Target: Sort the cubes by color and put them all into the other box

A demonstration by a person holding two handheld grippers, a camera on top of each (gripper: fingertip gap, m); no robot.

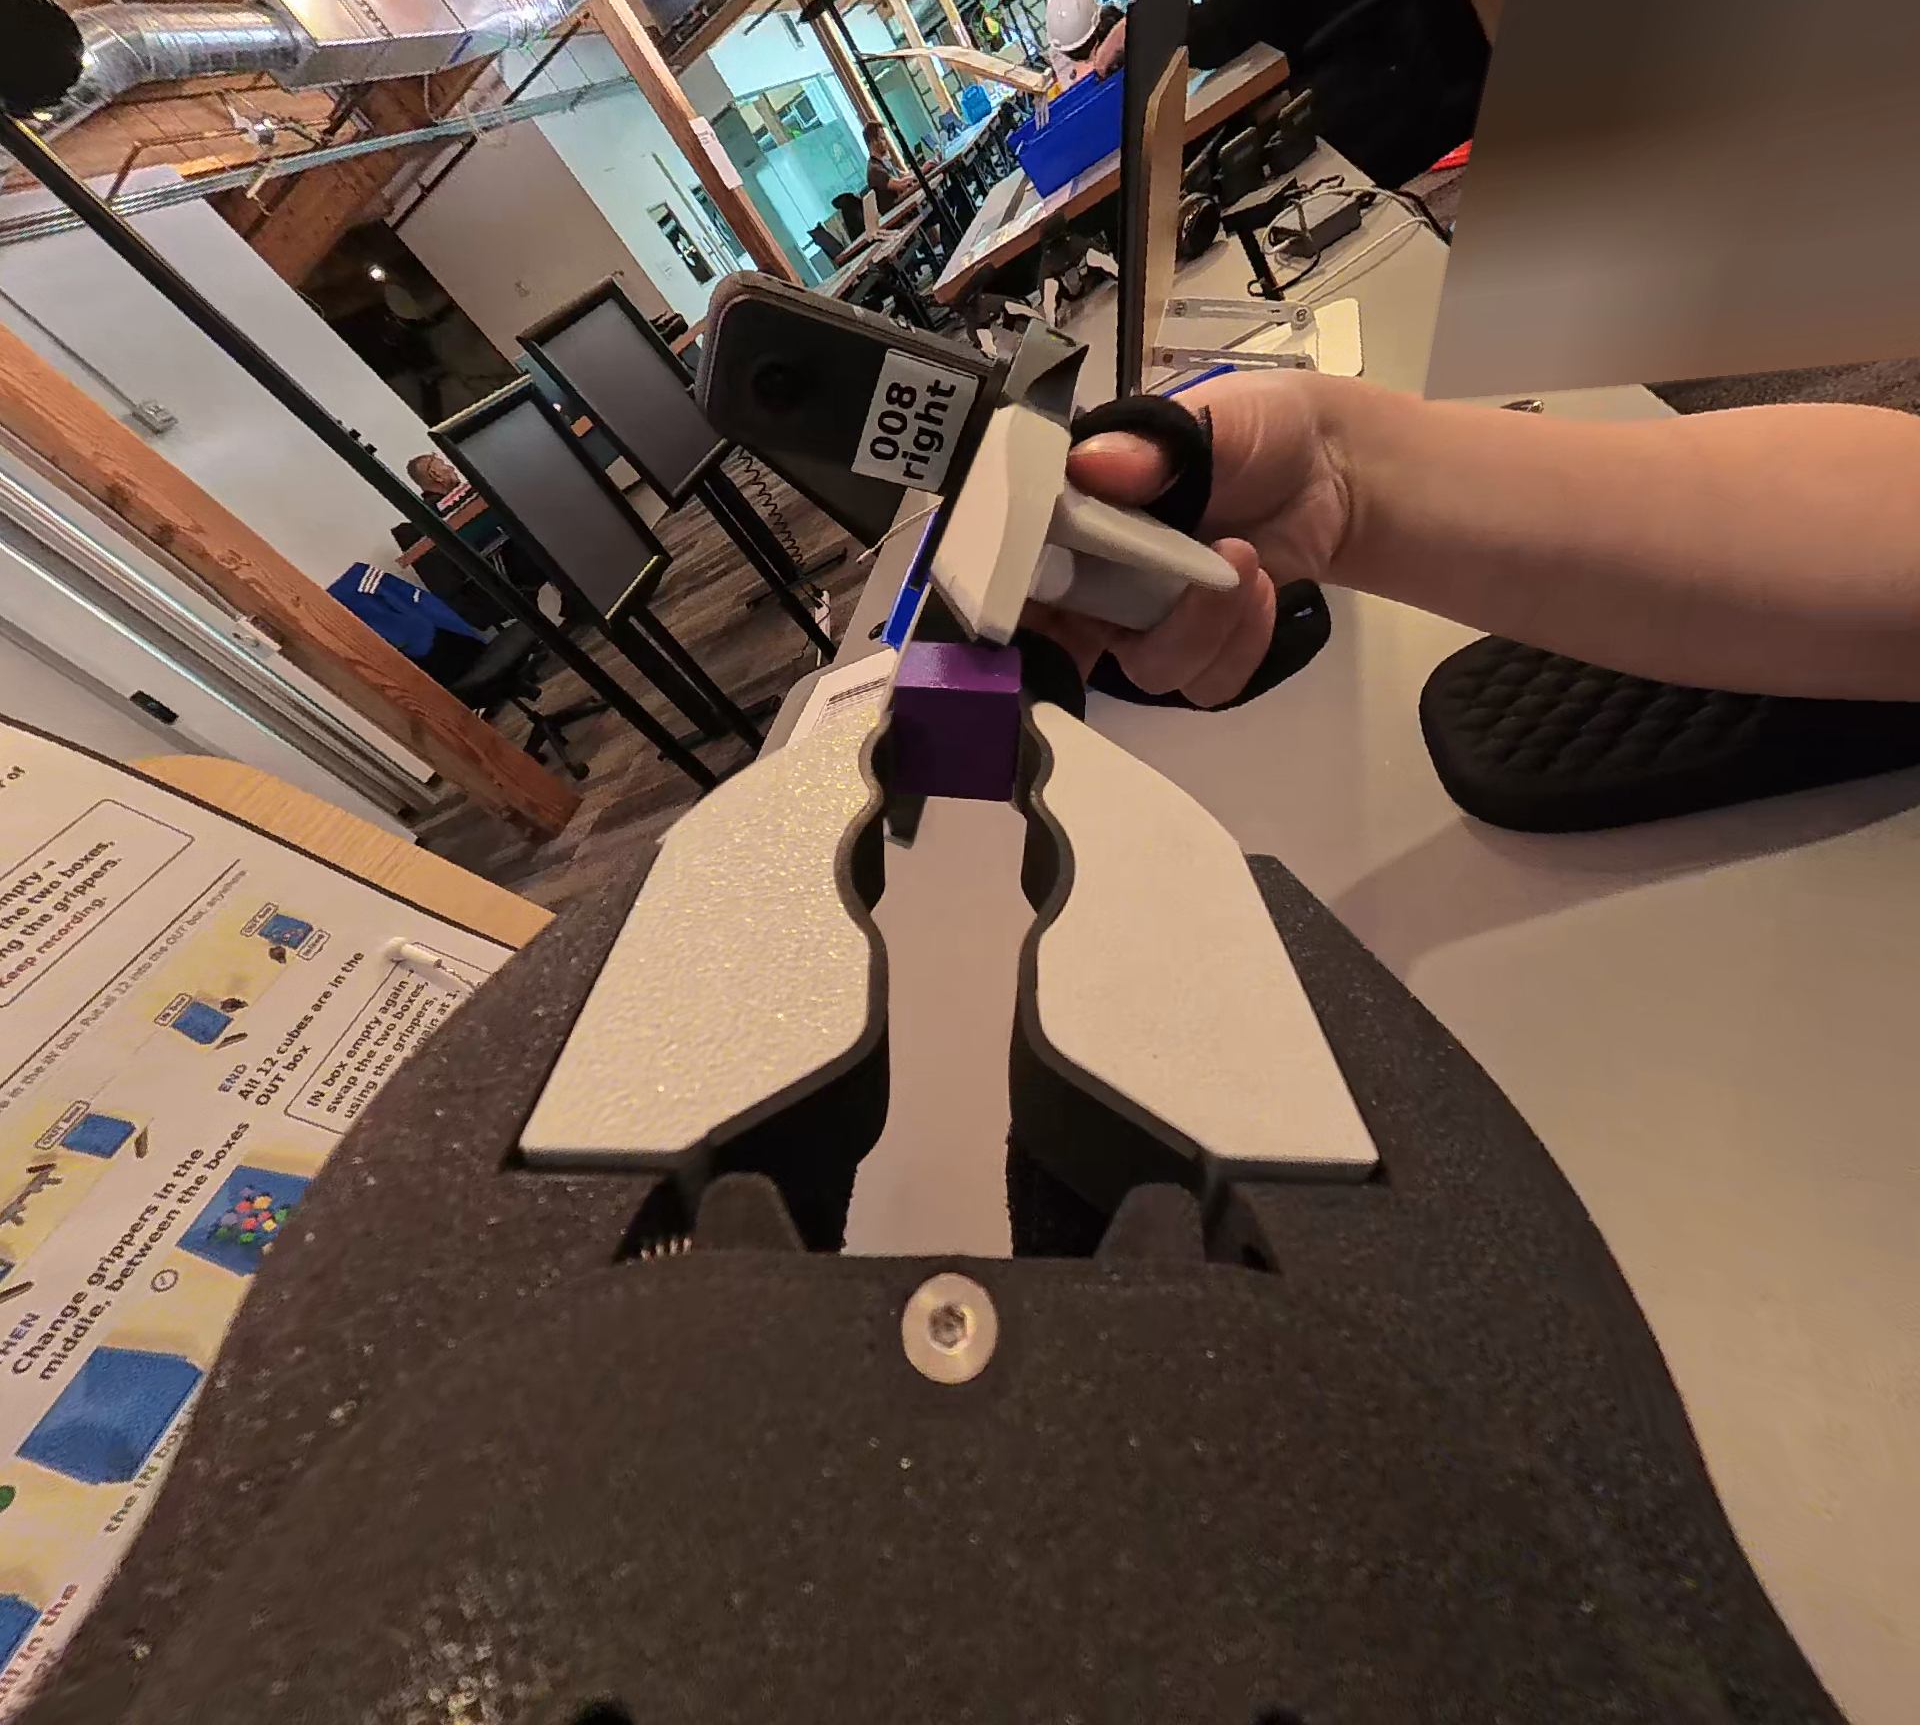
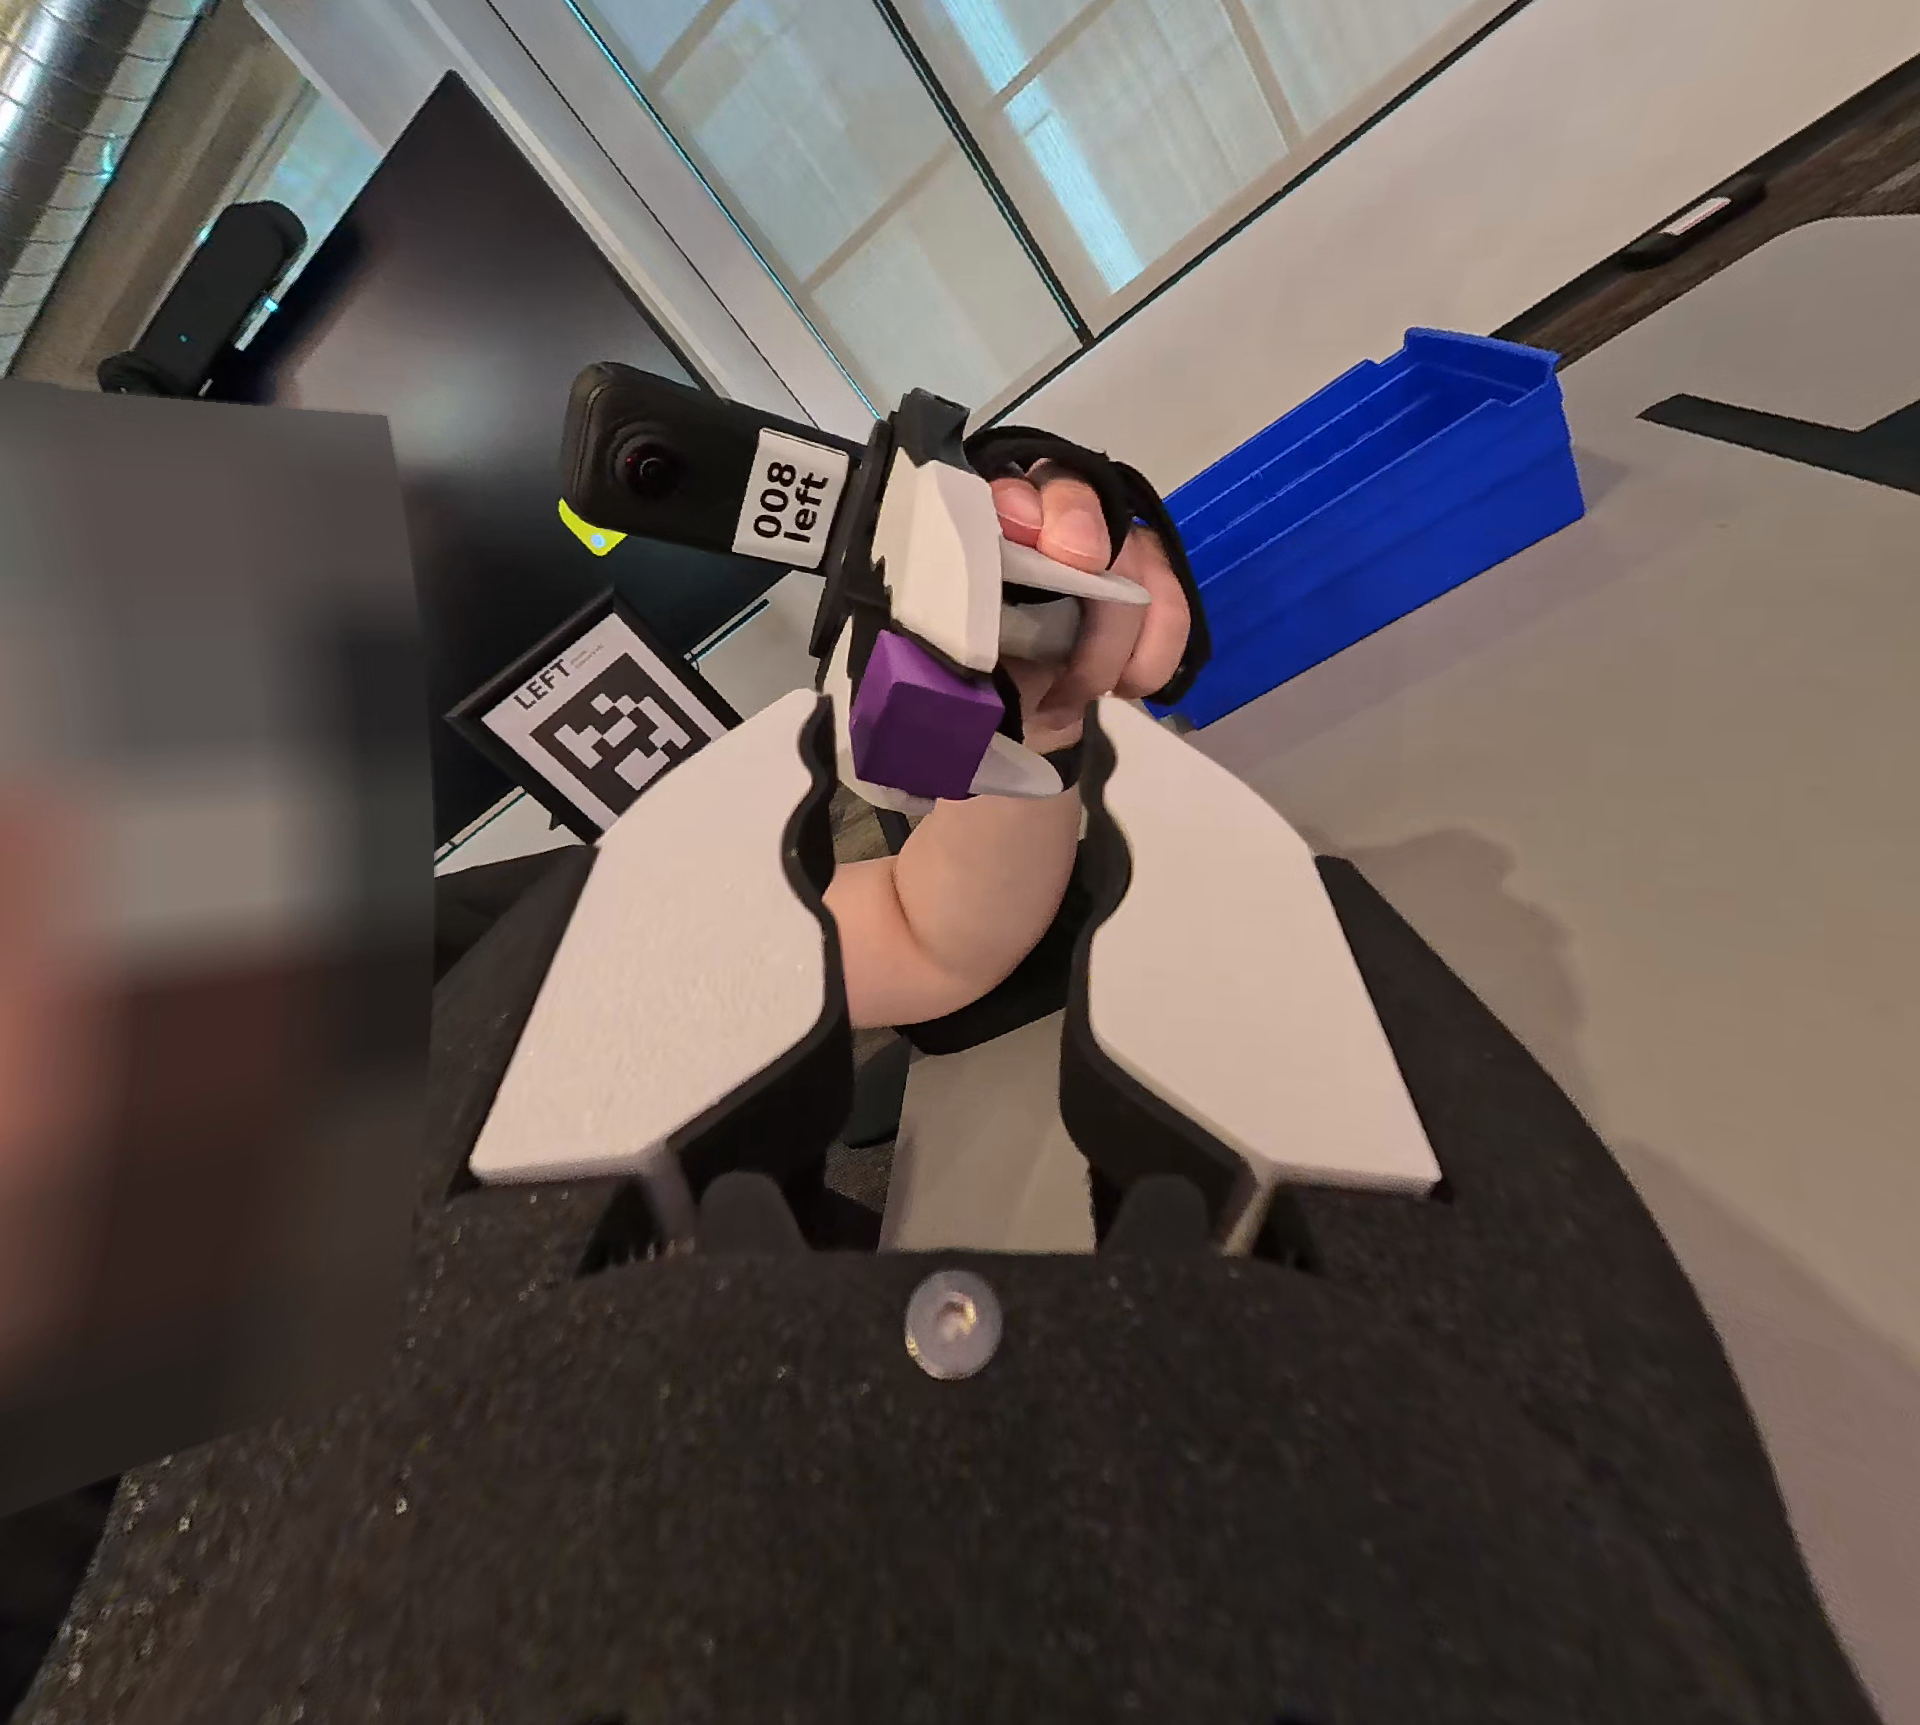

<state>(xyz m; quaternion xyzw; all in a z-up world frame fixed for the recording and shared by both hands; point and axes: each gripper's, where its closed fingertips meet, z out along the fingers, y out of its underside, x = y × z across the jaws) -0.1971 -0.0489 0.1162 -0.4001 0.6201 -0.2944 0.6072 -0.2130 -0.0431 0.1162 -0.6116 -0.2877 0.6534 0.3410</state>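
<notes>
1. The grey bench (image 2: pixel 1558 948) carries a blue box (image 2: pixel 1382 532) at its far right in the right wrist view; its inside looks bare from this angle.
2. Left of the box in that view, a framed card with a black-and-white square marker (image 2: pixel 603 730) stands upright in front of a dark screen (image 2: pixel 457 304).
3. In the left wrist view a printed instruction sheet (image 1: pixel 156 1104) lies at the near left of the bench, and a black padded mat (image 1: pixel 1621 740) lies to the right under the person's forearm.
4. Beyond the bench the left wrist view shows an open workshop with dark monitors on stands (image 1: pixel 582 470) and silver ducts overhead.
5. The purple cube (image 1: pixel 956 719) is small, matt, sharp-edged and evenly coloured; it is held up in the air above the bench, between the two claws.
6. The left claw (image 1: pixel 954 761) is clamped on the purple cube at its fingertips, one finger on each side face.
7. The right claw (image 2: pixel 956 756) faces the cube from the other side with its fingers spread wide; the cube and the left claw's white tips sit right at its fingertips, and contact cannot be told.
8. Each claw is held in a hand (image 1: pixel 1226 553) with a black strap, and the right claw's white body stands directly behind the cube in the left wrist view.
</notes>
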